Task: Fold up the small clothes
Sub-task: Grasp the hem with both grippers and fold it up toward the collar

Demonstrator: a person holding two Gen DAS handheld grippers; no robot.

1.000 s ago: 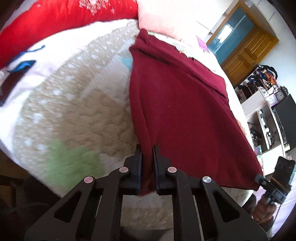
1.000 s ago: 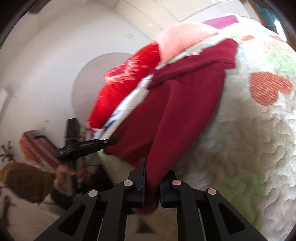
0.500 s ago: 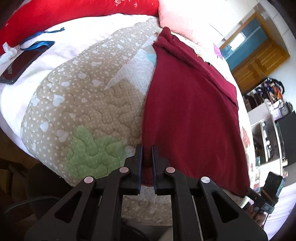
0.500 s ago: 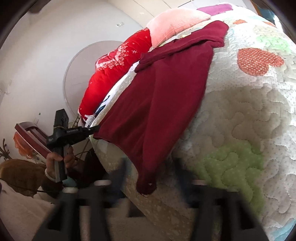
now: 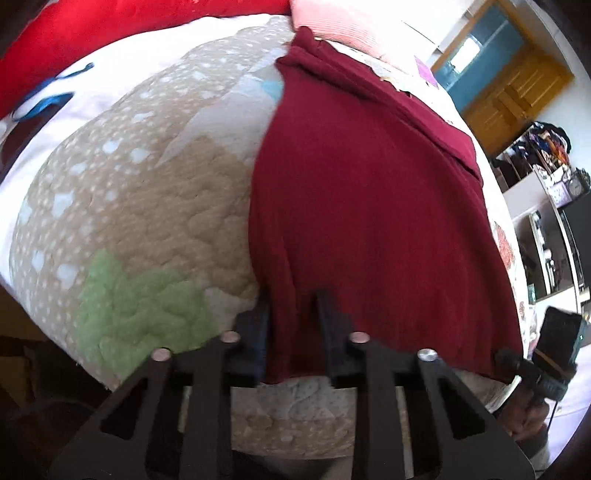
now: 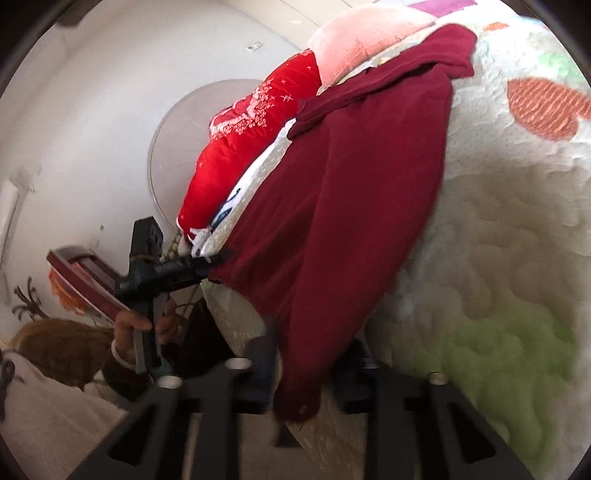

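A maroon garment (image 5: 369,203) lies spread on the quilted bed (image 5: 147,221), with its near hem hanging over the edge. My left gripper (image 5: 293,332) is shut on the hem's left corner, and the cloth fills the gap between its fingers. From the right wrist view the left gripper (image 6: 216,262) shows side-on with that corner of the garment (image 6: 351,221) drawn to its tip. My right gripper (image 6: 310,365) is closing, its jaws still apart around the other corner, which dangles loosely between them. In the left wrist view the right gripper (image 5: 508,360) sits at that corner.
A red pillow (image 5: 92,29) and a pink pillow (image 5: 351,22) lie at the bed's far end. A blue lanyard (image 5: 44,103) rests on the white sheet at left. Wooden doors (image 5: 517,92) and cluttered shelves (image 5: 546,177) stand beyond the bed. A hand (image 6: 136,321) holds the left gripper.
The right gripper opened wide, let go of its corner, and now narrows around it again. The left gripper kept its corner, and its jaws look a little wider.
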